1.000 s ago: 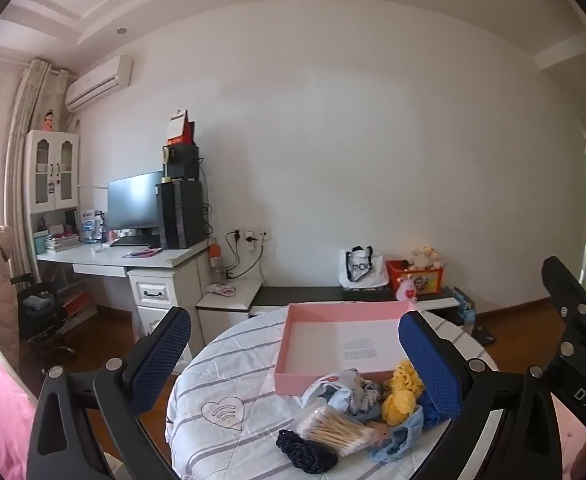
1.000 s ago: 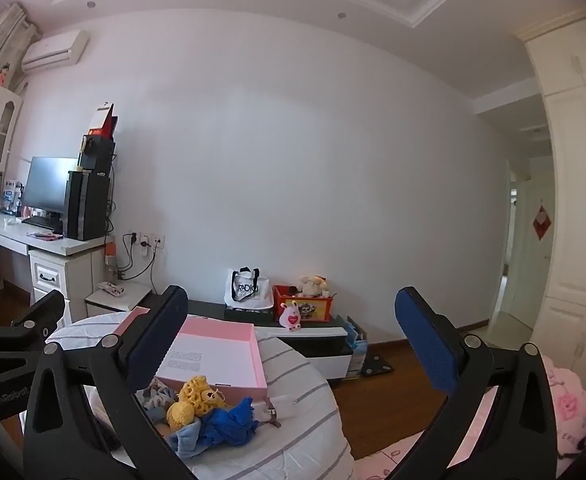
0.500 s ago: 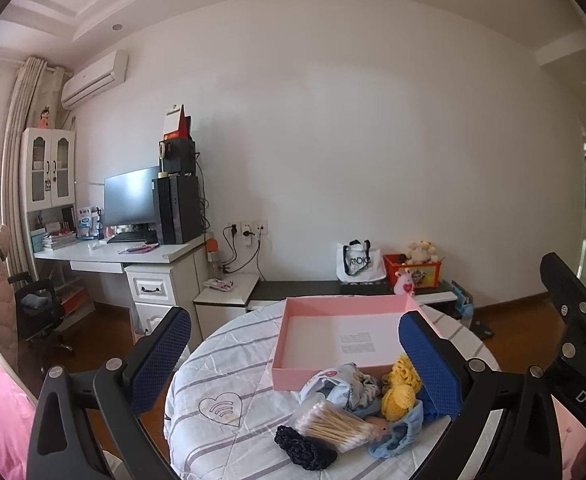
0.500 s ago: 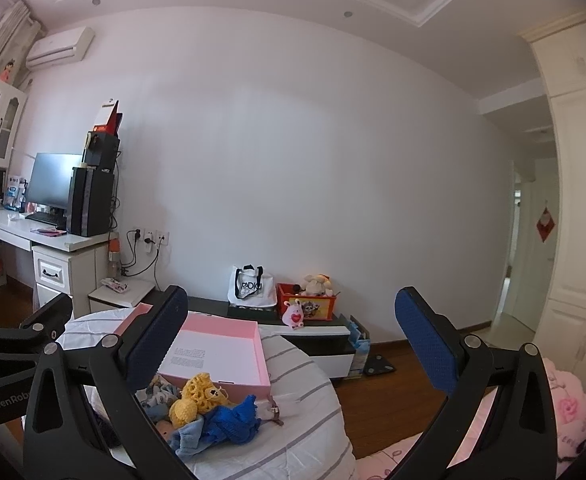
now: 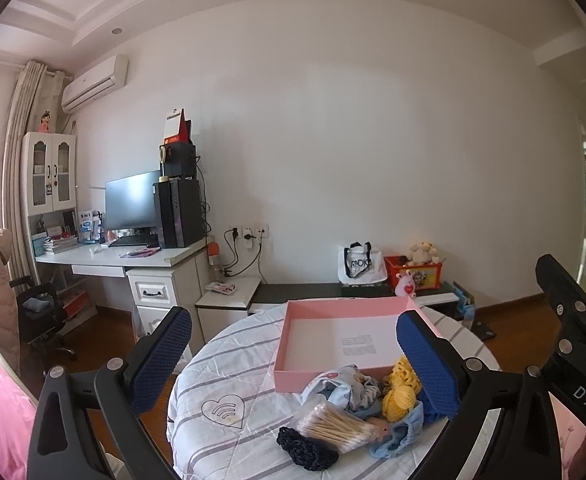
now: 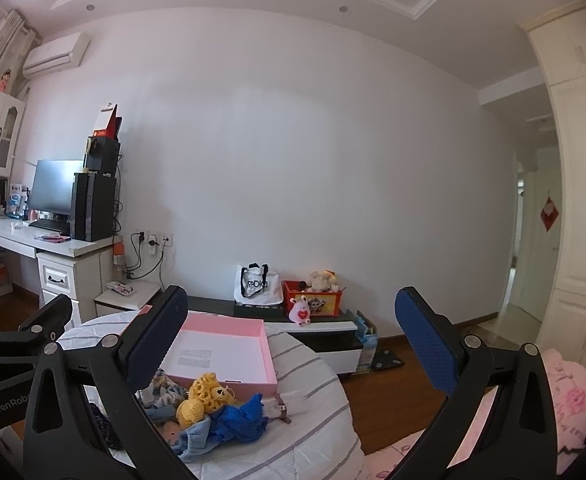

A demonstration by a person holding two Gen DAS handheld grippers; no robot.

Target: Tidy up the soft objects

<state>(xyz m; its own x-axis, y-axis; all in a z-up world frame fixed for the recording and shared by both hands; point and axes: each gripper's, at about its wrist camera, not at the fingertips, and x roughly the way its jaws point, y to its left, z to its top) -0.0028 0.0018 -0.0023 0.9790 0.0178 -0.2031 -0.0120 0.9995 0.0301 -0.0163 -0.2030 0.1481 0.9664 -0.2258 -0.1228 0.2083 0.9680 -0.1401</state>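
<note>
- Left gripper (image 5: 293, 364): both blue-padded fingers spread wide, nothing between them. It hangs above the near edge of the round table (image 5: 229, 360), over the pile of soft things.
- Right gripper (image 6: 293, 344): also spread wide and holding nothing. It sits further right, its left finger over the table and its right finger over the wooden floor (image 6: 389, 392).
- Two grippers counted; each shows partly at the edge of the other's view.
- Pile of soft objects, at the near side of the table, touching the near wall of the box: one yellow crocheted toy (image 5: 401, 390), one pale printed cloth (image 5: 337, 386), one light blue fabric piece (image 5: 397, 432), one deep blue knitted piece (image 6: 241, 416), one black knitted item (image 5: 305, 448) at the near left.
- One clear bag of cotton swabs (image 5: 333, 428) lies on the pile, between the black item and the yellow toy.
- One pink box (image 5: 341, 340), open and shallow, lies flat on the far half of the table. Inside, only a white sheet with small print.
- The table carries a white quilted cover with grey stripes and one heart mark (image 5: 223, 410).
- Far wall, left: one white desk (image 5: 133, 258), one monitor (image 5: 133, 200), one black tower (image 5: 179, 212).
- Far wall, centre: a low cabinet (image 5: 313, 292) bearing one white tote bag (image 5: 361, 266) and one red toy box (image 5: 417, 270).
- One air conditioner (image 5: 93, 84), high left.
</note>
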